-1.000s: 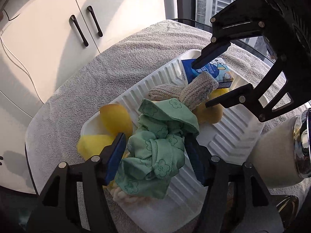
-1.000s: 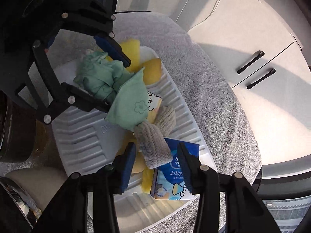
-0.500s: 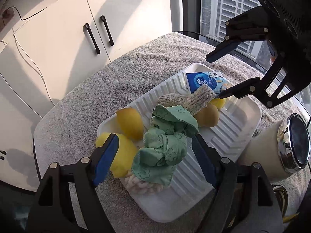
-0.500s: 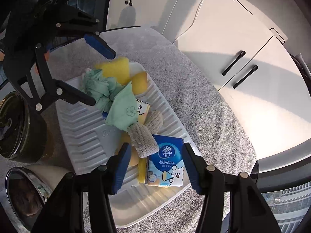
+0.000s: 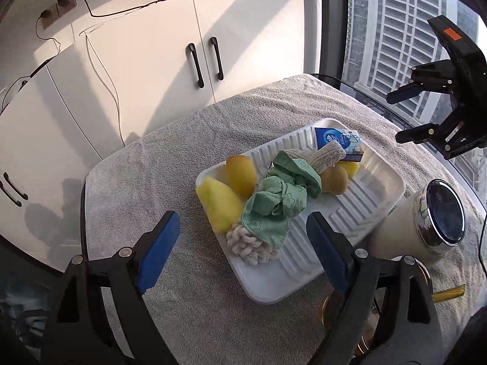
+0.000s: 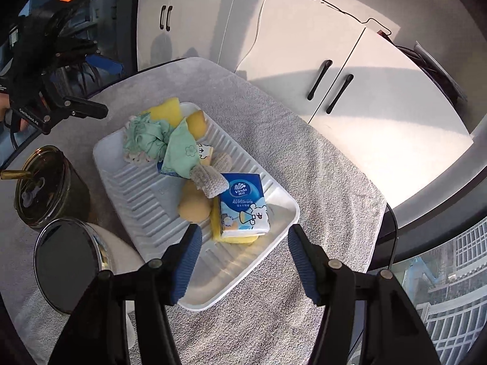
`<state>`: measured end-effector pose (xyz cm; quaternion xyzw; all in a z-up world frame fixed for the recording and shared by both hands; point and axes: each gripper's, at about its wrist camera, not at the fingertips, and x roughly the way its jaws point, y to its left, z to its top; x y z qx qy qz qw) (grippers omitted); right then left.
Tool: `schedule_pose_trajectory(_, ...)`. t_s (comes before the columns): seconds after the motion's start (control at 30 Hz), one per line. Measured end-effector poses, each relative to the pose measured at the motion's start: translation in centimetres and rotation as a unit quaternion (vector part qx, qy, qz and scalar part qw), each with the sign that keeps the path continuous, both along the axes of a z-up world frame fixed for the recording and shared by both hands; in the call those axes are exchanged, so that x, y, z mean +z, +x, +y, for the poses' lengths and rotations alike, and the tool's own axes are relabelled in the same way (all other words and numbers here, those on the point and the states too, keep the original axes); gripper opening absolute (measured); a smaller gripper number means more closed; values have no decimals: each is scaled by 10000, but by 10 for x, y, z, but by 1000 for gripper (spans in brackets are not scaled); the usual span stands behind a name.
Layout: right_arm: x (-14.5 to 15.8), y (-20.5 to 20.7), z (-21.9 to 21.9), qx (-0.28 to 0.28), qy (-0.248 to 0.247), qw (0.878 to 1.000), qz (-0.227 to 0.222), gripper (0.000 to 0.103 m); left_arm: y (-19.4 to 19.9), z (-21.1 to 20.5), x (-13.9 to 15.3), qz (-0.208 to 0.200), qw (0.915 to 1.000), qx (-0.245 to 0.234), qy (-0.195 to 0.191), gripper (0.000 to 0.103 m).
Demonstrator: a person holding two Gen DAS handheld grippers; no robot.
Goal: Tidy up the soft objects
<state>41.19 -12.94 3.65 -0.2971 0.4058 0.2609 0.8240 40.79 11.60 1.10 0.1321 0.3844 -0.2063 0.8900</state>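
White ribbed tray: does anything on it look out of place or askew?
Mostly a loose heap. On the white ribbed tray, the crumpled green flower-print cloth drapes over the beige knitted piece. The lemon-yellow sponge block overhangs the tray's edge, and the blue tissue pack sits tilted on another yellow sponge.

Grey towel (image 5: 170, 158) covers table. Cream canister (image 5: 426, 222) with glass lid lies just beside a dark jar (image 6: 45, 188). White cabinets (image 5: 182, 60) behind; high-rise (image 5: 392, 30) through window.
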Motion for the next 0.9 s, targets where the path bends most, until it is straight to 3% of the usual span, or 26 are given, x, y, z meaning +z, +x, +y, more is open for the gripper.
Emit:
schedule_pose_trajectory(0.07, 6, -8, -5, -98, 102, 9999, -58, 65, -9, 5, 3, -71, 9998, 149, -59, 98)
schedule_pose_trajectory(0.43, 26, -80, -30, -706, 570, 9954, -300, 68, -89, 35, 25, -740, 9900, 1185, -176, 101)
schedule_pose_trajectory(0.63, 24, -118, -37, -928, 747, 9925, -284, 68, -132, 30, 21, -849, 9890, 1205, -113, 101)
schedule_pose_trajectory(0.9, 24, -168, -44, -1333, 1185, 9834, -340, 71, -191, 21, 11, -982, 9815, 1625, -231, 102)
